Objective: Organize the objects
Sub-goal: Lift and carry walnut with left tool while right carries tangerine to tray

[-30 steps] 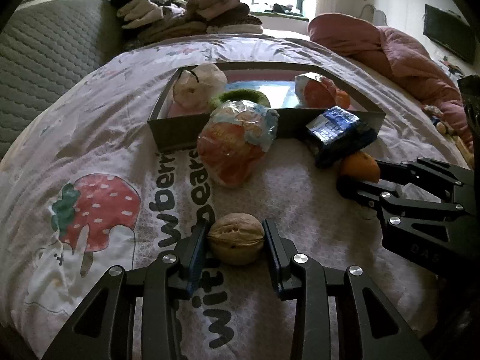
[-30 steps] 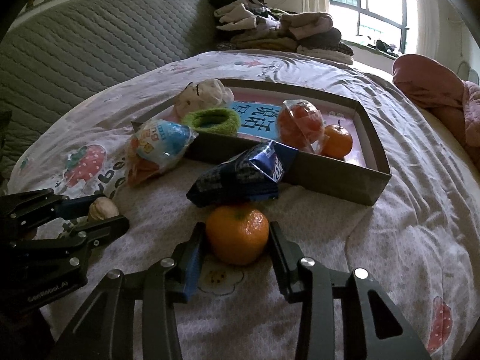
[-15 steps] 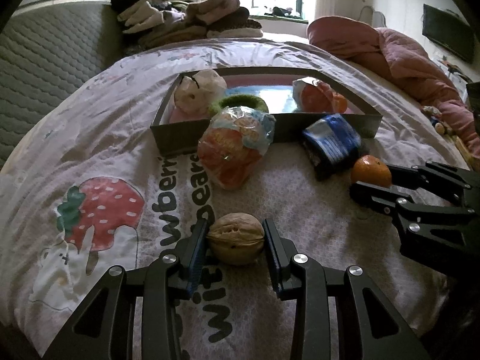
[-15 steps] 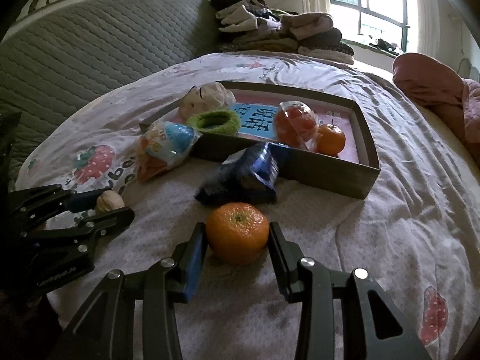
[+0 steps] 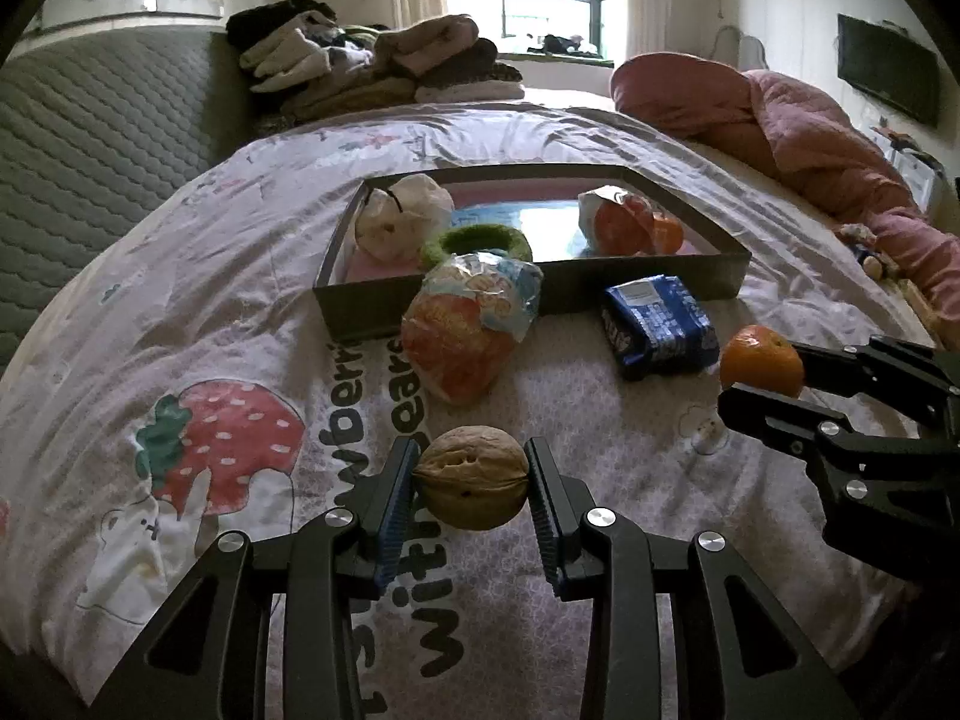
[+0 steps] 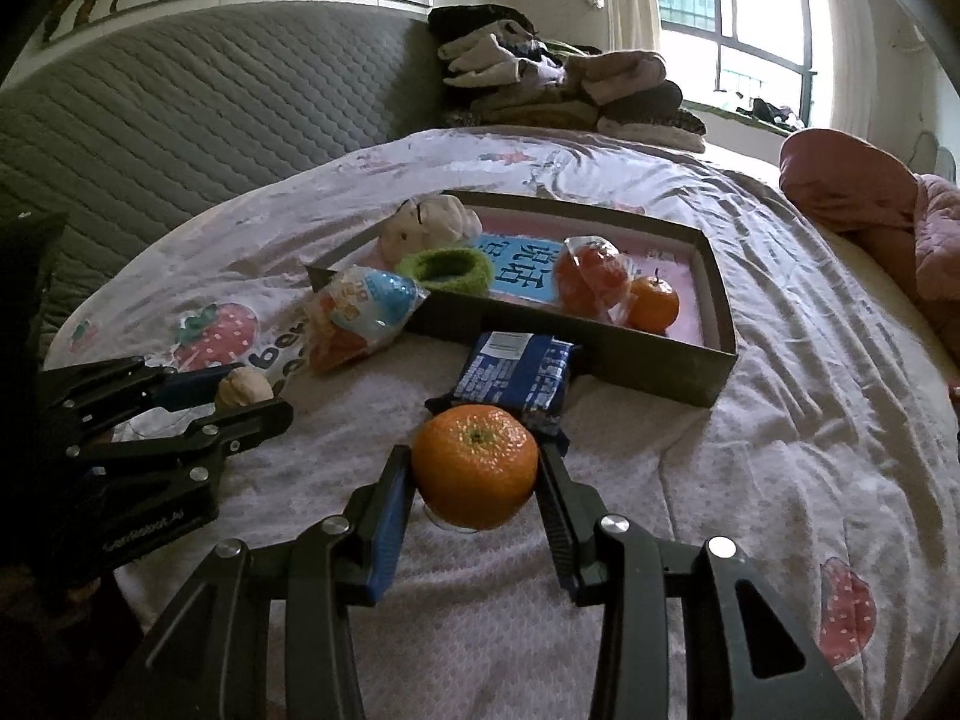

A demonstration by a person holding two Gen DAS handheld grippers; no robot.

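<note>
The right gripper (image 6: 474, 474) is clamping a mandarin orange (image 6: 474, 466) between its pads, and compared with 1 second ago it is carrying the fruit clear of the blue snack packet (image 6: 516, 375) it was pressed against; a strip of bedspread now shows between them in the left wrist view. That suggests the pick is done and the orange is free to travel to the shallow cardboard tray (image 6: 666, 369).

The left gripper (image 5: 471, 480) is pinching a walnut (image 5: 471, 477) in a narrow, firm hold just above the printed bedspread (image 5: 198, 324), and it is staying almost where it was.

Inside the tray, 1 plush toy (image 5: 399, 222), 1 green knitted ring (image 5: 477, 243), 1 wrapped orange snack (image 5: 618, 222) and 1 more mandarin (image 6: 654, 303) are already lying. Outside it, a crinkly snack bag (image 5: 471, 324) is leaning against the near wall, and the blue packet is lying just beside that wall. Both are sitting between the grippers and the tray, so each load probably needs lifting over them and over the rim.
</note>
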